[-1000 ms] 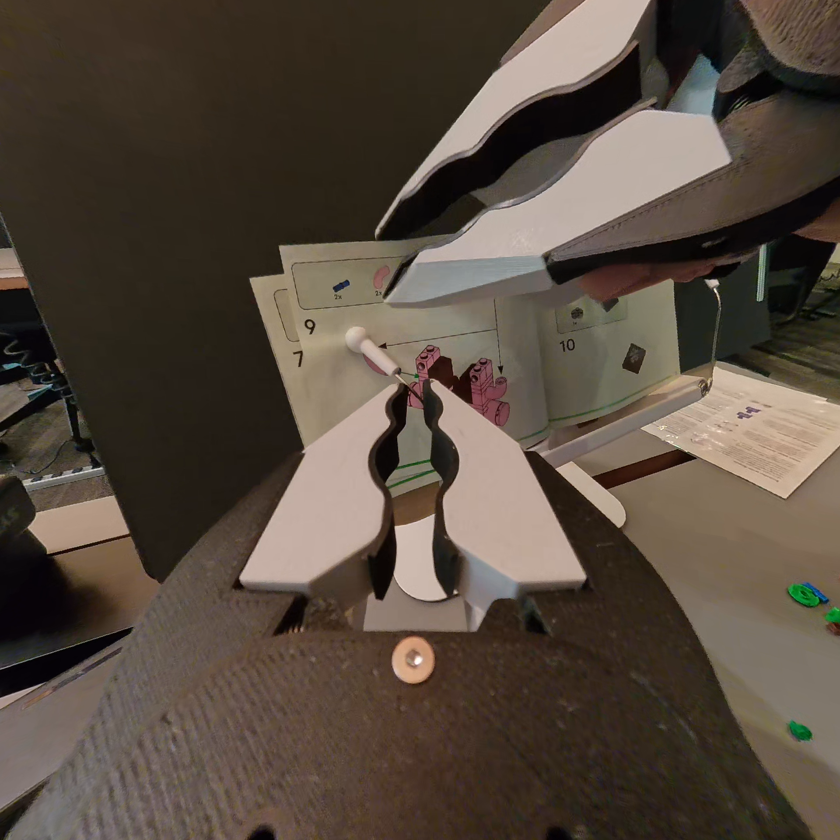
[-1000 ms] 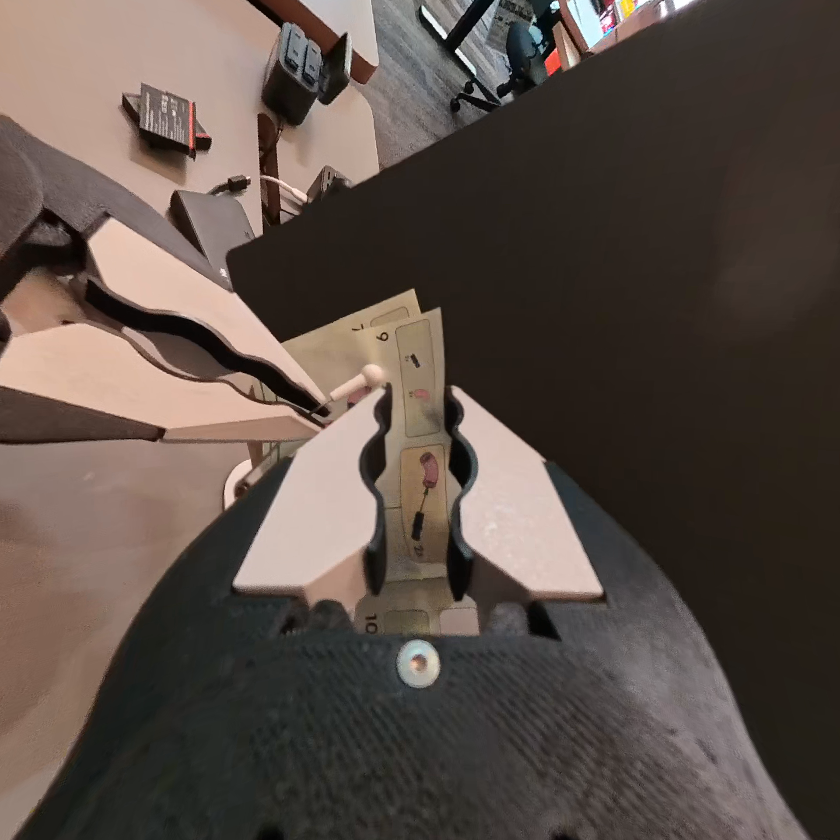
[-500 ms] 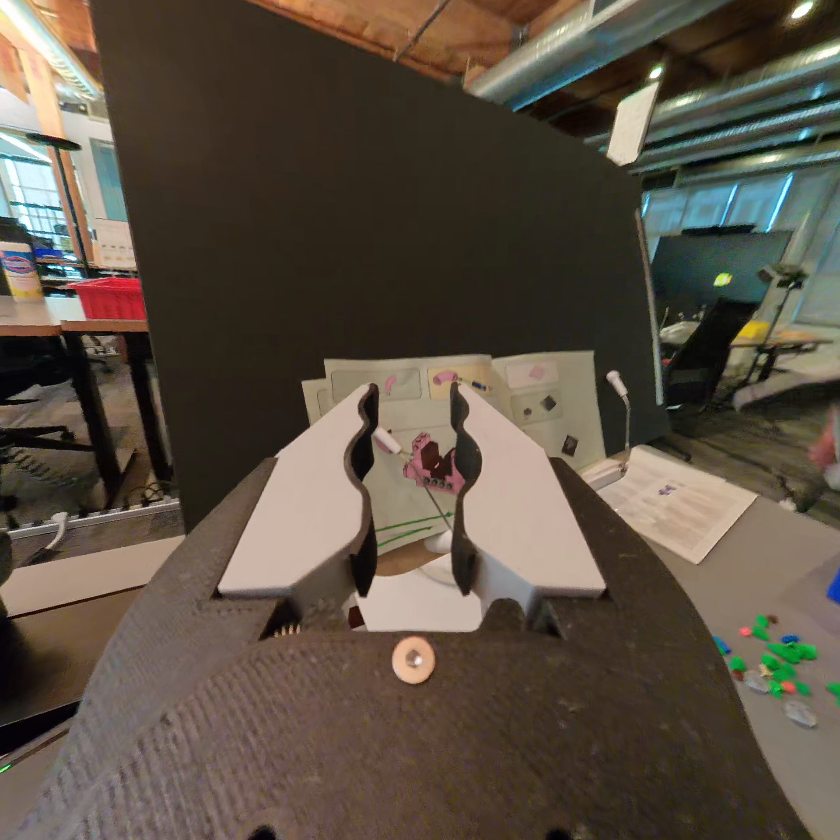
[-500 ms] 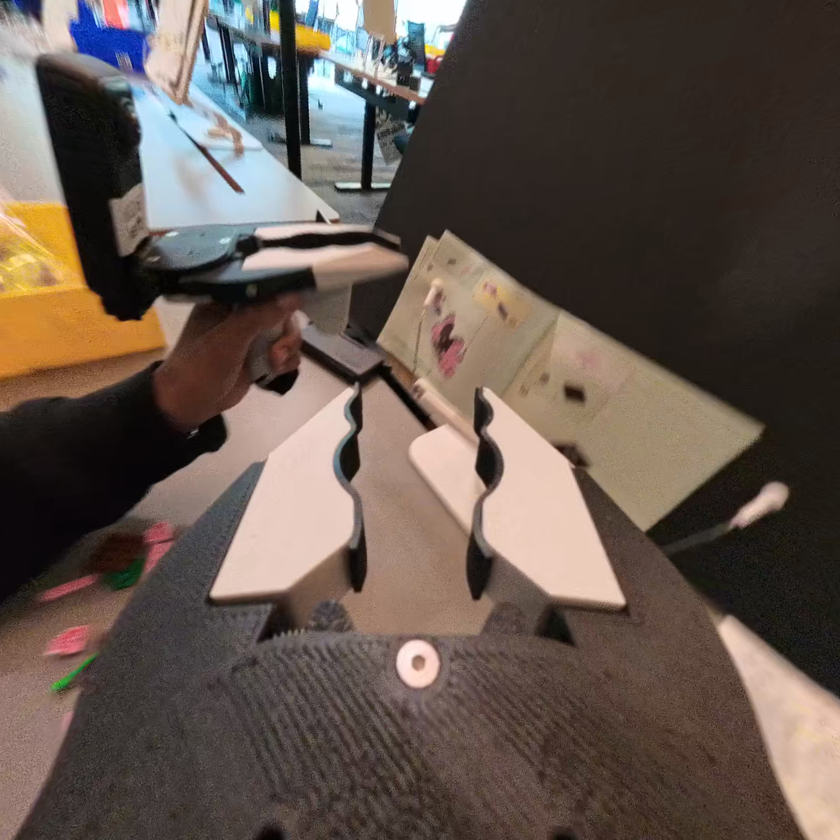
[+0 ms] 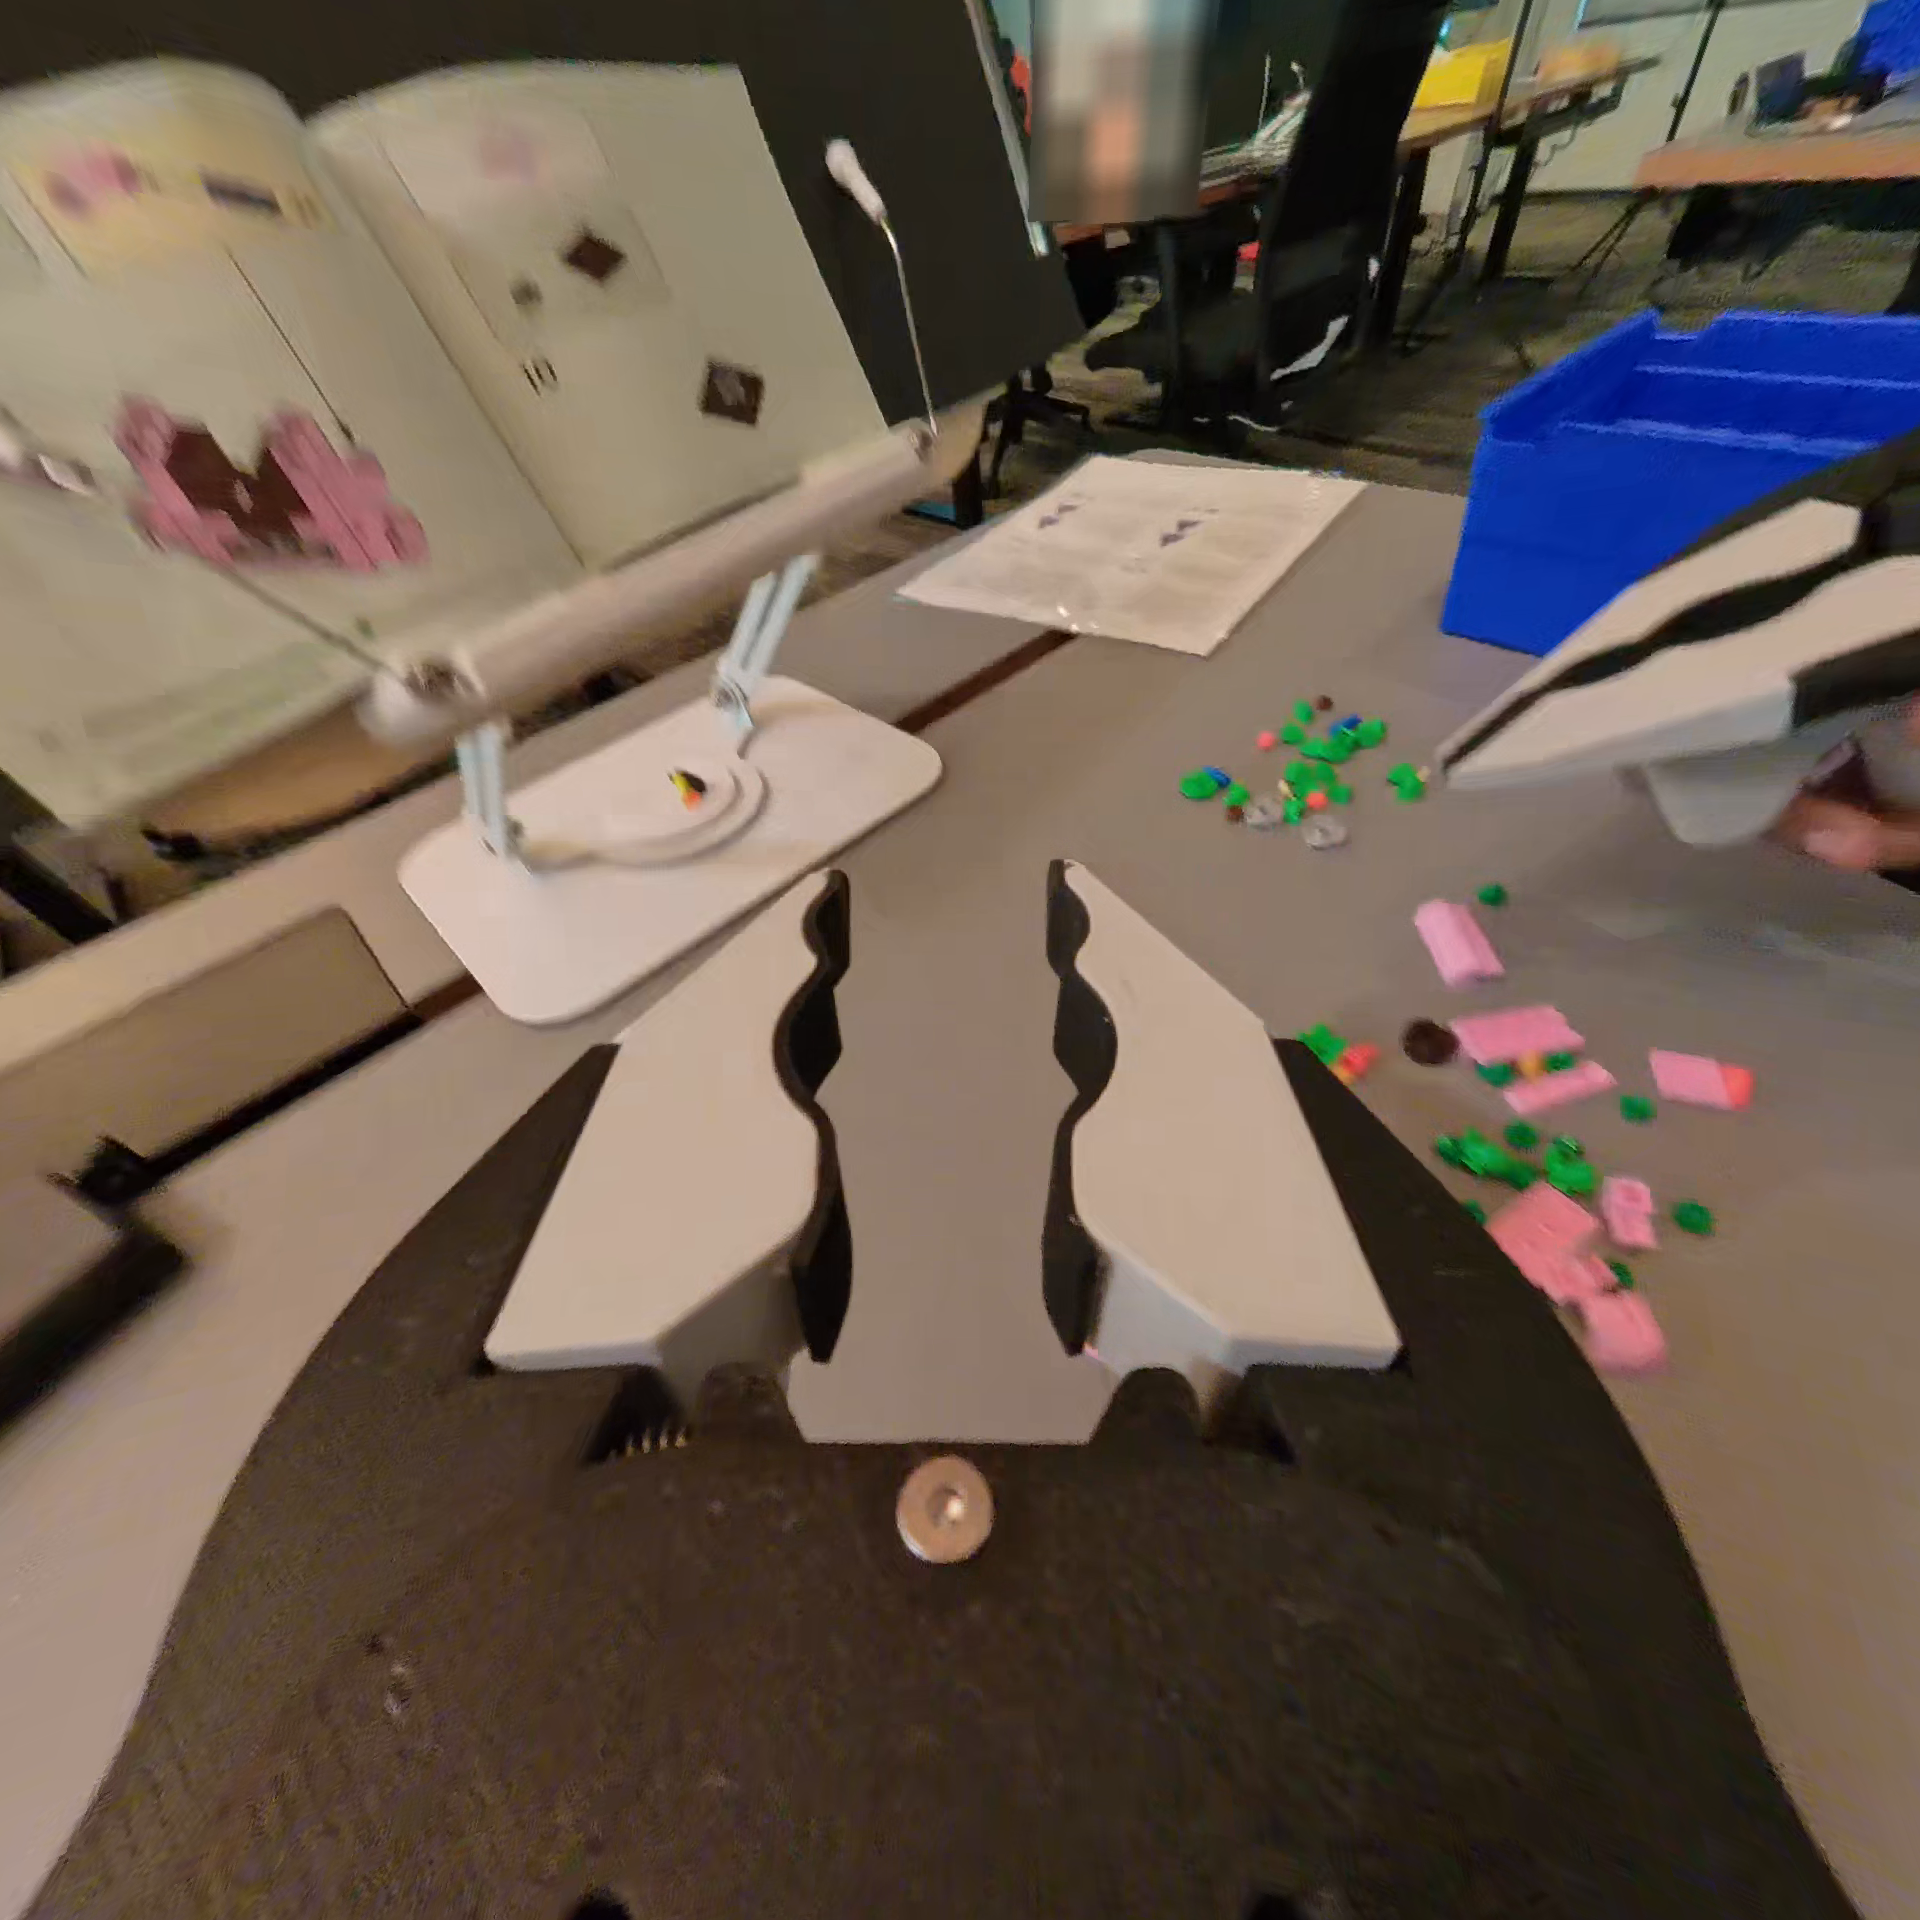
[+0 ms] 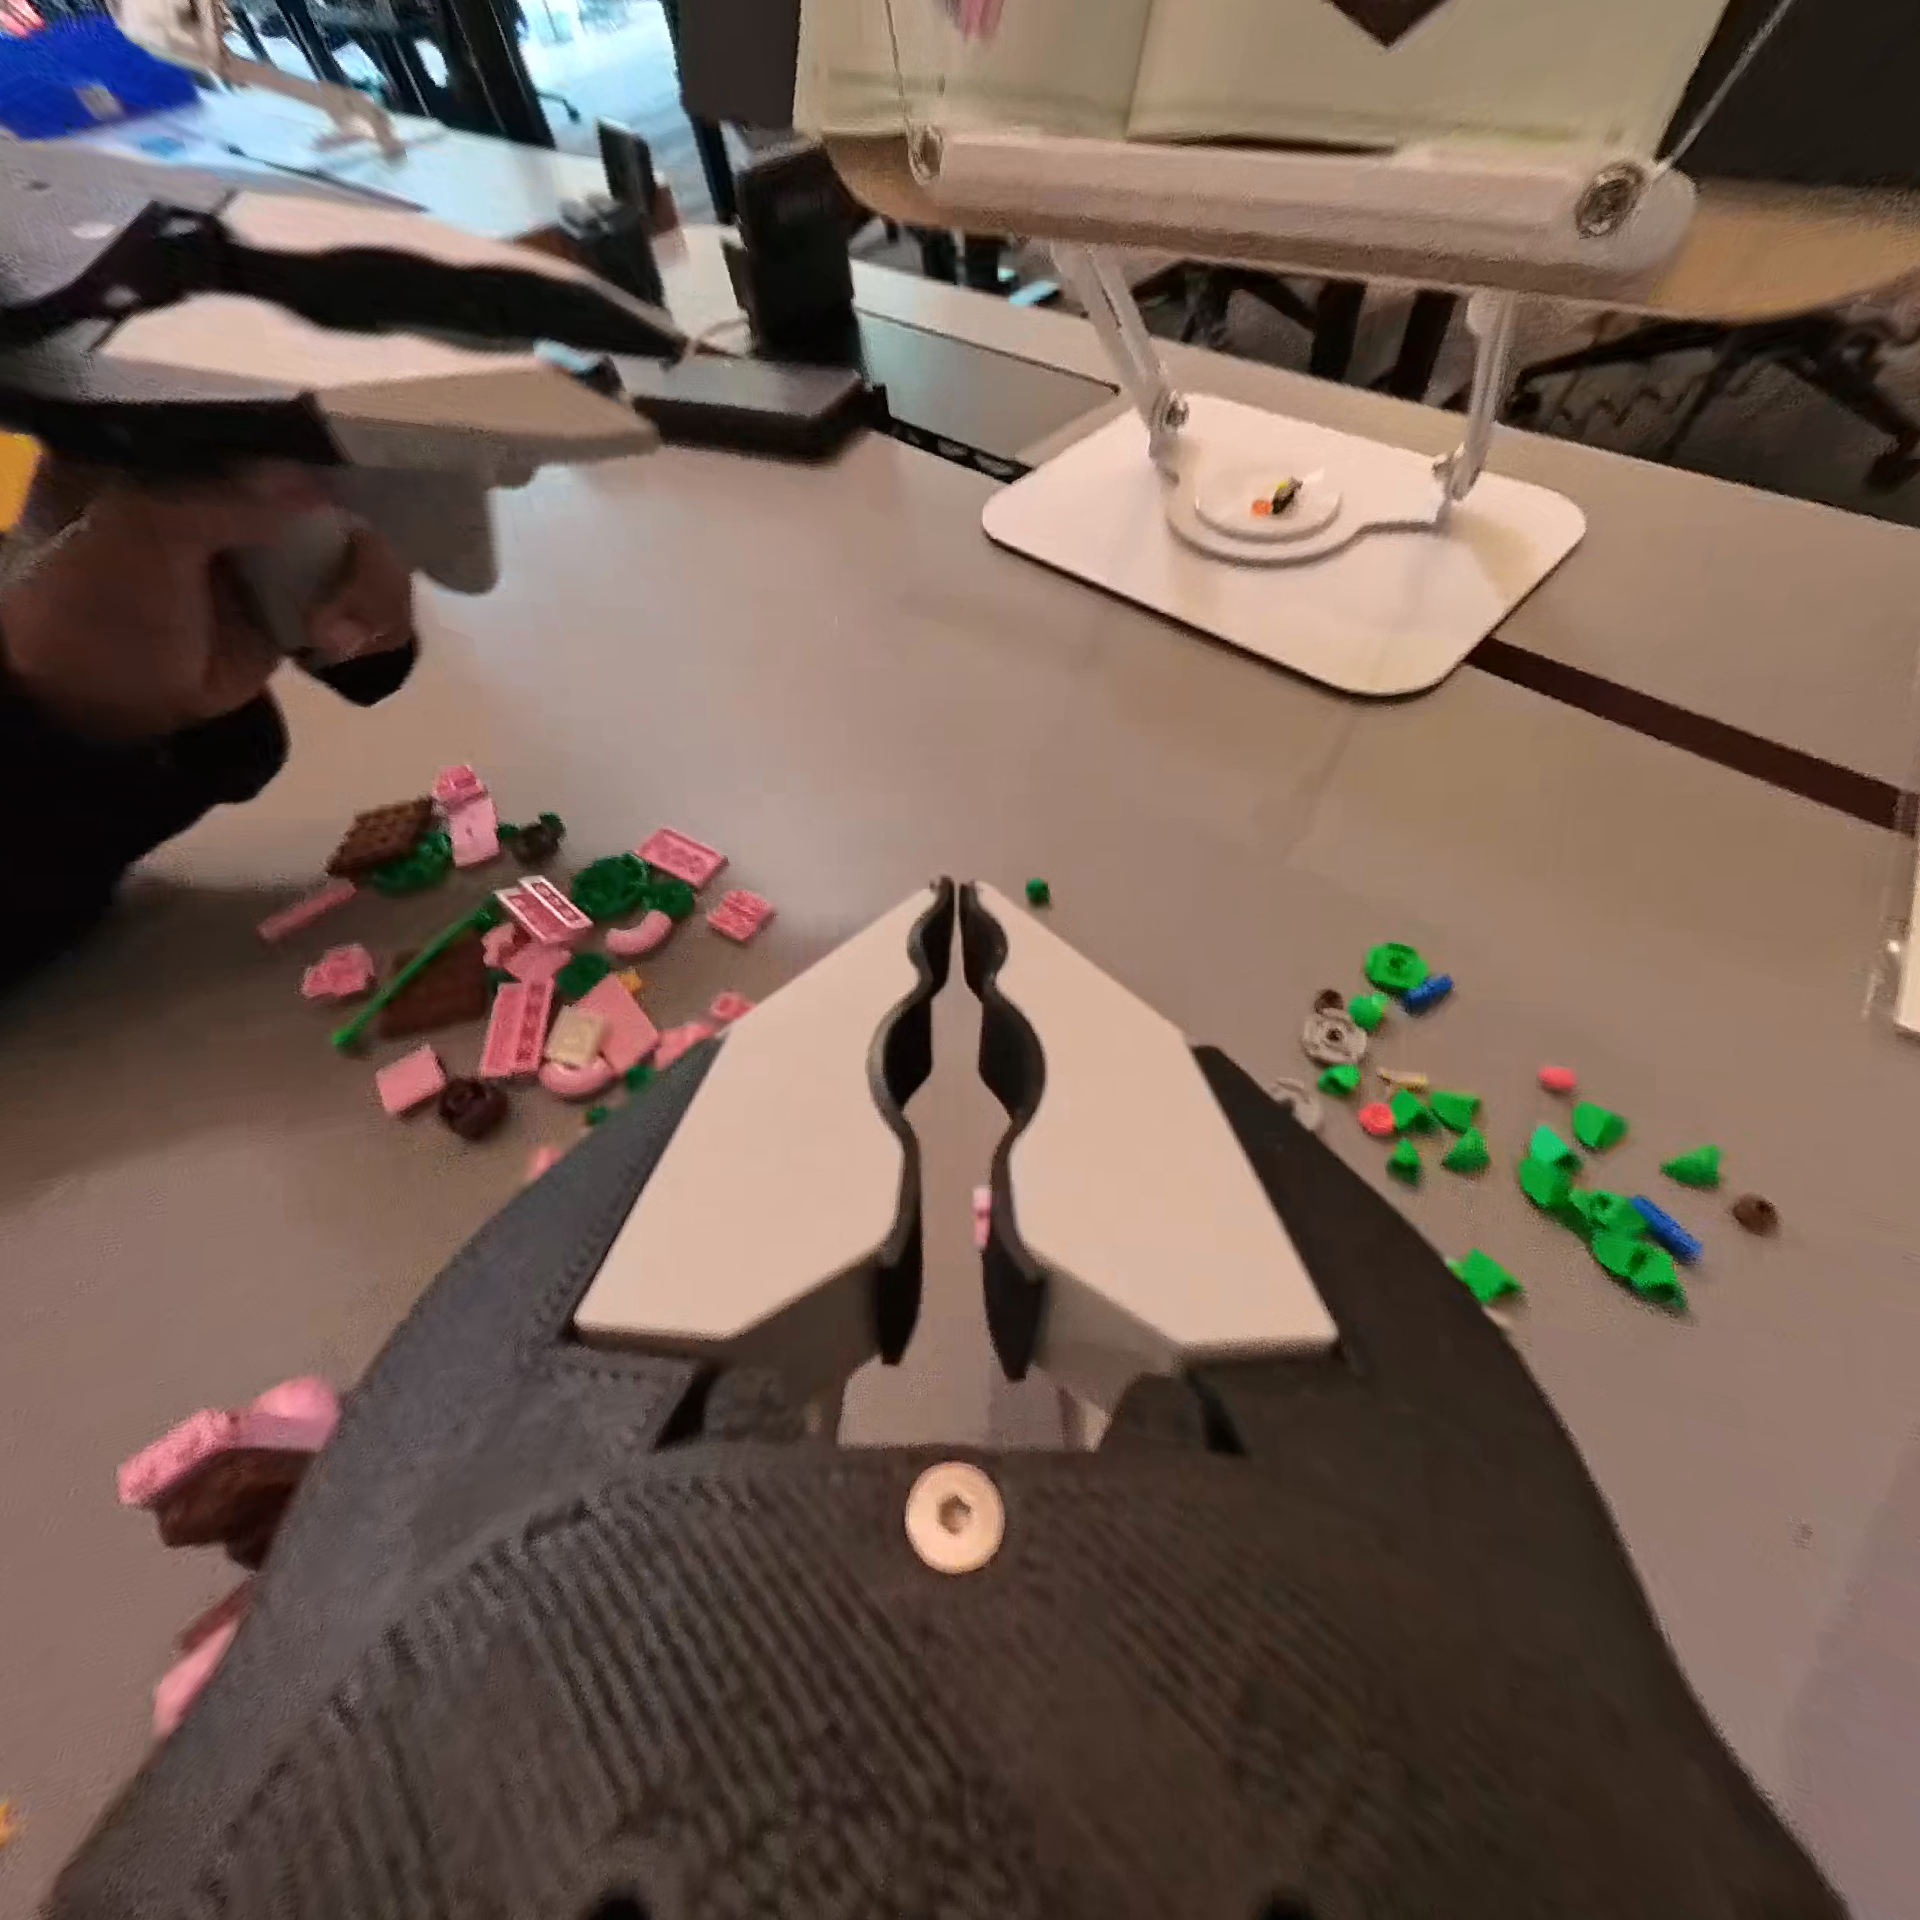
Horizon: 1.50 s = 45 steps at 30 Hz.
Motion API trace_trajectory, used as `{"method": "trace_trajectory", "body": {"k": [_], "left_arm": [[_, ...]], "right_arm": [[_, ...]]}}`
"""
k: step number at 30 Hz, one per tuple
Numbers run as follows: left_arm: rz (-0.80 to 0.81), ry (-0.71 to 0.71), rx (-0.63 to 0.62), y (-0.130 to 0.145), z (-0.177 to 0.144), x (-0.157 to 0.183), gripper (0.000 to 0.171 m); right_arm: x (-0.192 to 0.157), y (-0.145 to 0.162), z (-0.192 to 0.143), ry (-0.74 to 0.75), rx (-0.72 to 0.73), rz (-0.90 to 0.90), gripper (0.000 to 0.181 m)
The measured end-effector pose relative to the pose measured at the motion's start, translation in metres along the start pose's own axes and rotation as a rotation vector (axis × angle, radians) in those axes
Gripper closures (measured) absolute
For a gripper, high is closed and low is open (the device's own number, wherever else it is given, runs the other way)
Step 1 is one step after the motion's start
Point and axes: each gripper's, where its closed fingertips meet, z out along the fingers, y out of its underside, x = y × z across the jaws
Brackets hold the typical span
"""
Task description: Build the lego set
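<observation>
My left gripper (image 5: pixel 945 883) is open and empty above the grey table (image 5: pixel 1039 727), in front of the booklet stand. My right gripper (image 6: pixel 954 889) is shut, with nothing visible between its tips, low over the table; it also shows at the right of the left wrist view (image 5: pixel 1449 764). Loose pink, green and brown lego pieces (image 6: pixel 540 977) lie left of its tips, and a small green piece (image 6: pixel 1036 890) lies just beside them. More green pieces (image 6: pixel 1590 1205) lie to the right. A pink and brown partial build (image 6: pixel 229 1455) sits at the lower left. The left gripper also shows in the right wrist view (image 6: pixel 660 395).
The open instruction booklet (image 5: pixel 312 364) rests on a white stand with a flat base (image 5: pixel 665 862), also visible in the right wrist view (image 6: pixel 1351 582). A blue bin (image 5: pixel 1683 436) stands at the far right. A printed sheet (image 5: pixel 1132 551) lies behind the pieces. A black panel stands behind the booklet. The grippers' ends are close to 15 cm from one another. From my left tips it is roughly 25 cm to the flat base (image 5: pixel 665 862); from my right, 30 cm. Look for it in the right wrist view (image 6: pixel 1172 525) too.
Both grippers have swung away from the booklet and down toward the table and the loose pieces. The right gripper has gone from open to shut. The left gripper has opened wider.
</observation>
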Motion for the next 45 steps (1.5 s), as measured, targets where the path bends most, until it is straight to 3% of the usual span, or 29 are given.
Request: {"method": "trace_trajectory", "body": {"k": [5,10,15,22,26,31,36,40,45], "left_arm": [[-0.193,0.116,0.081,0.014,-0.028,0.021,0.171],[-0.235,0.150,0.024,0.028,-0.029,0.017,0.171],[-0.211,0.137,0.024,0.027,-0.033,0.013,0.171],[-0.174,-0.097,0.076,0.028,-0.061,-0.053,0.171],[-0.256,-0.092,0.075,0.036,-0.065,-0.067,0.171],[-0.269,-0.072,0.078,0.037,-0.062,-0.063,0.171],[-0.259,-0.035,0.057,0.040,-0.054,-0.051,0.171],[-0.241,-0.024,0.047,0.042,-0.050,-0.046,0.171],[-0.250,-0.001,0.051,0.042,-0.048,-0.041,0.171]], "right_arm": [[0.023,0.005,-0.015,0.141,0.039,-0.036,0.164],[0.026,0.014,-0.019,0.100,0.060,0.001,0.180],[0.026,0.017,-0.018,0.023,0.063,0.080,0.181],[0.013,0.014,-0.017,-0.184,0.048,0.195,0.181],[0.005,0.004,-0.023,-0.330,0.102,0.314,0.181],[0.031,0.001,-0.030,-0.112,0.115,0.119,0.181],[0.092,-0.002,-0.056,0.384,0.068,-0.126,0.181],[0.116,0.001,-0.067,0.444,0.093,-0.030,0.181],[0.123,0.015,-0.057,0.472,0.048,-0.030,0.181]]}}
